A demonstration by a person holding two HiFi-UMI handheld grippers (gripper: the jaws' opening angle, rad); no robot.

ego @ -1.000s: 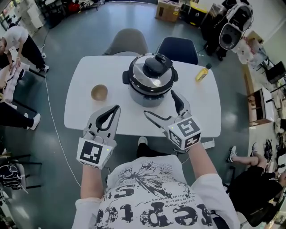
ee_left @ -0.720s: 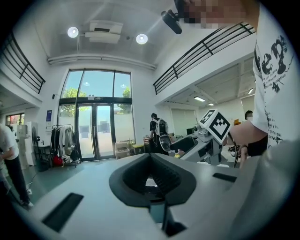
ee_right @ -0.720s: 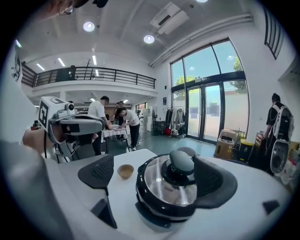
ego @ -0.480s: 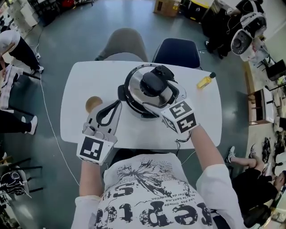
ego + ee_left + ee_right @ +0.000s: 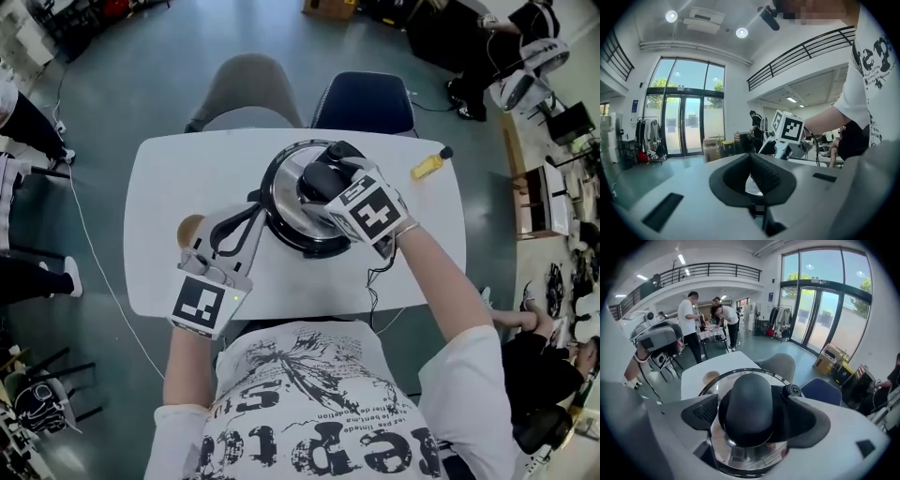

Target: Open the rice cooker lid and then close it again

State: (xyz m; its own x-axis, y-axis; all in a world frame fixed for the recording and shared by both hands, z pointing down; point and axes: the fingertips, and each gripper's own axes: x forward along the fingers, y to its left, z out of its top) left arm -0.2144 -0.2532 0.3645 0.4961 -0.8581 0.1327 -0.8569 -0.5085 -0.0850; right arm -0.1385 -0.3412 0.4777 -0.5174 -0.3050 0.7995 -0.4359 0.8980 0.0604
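White desk (image 5: 155, 192), rice cooker (image 5: 281, 187) lid down, right gripper (image 5: 328, 187) jaws apart, just closing around black knob (image 5: 747, 401), left gripper (image 5: 249, 217) jaws together, beside rice cooker.

The person wears a white short-sleeved T-shirt (image 5: 319, 412) printed with black lettering and a spiky black graphic; it fills the frame just below the near edge of the white table (image 5: 159, 187). Over the table, the left gripper (image 5: 251, 214) and right gripper (image 5: 323, 183) have pale grey shells and black ridged pads lining the jaws. Each bears a white cube faced with black square markers. A small green light glows on the left one's cube (image 5: 200, 307). A thin dark cable (image 5: 370, 292) hangs from the right gripper across the table's near edge.
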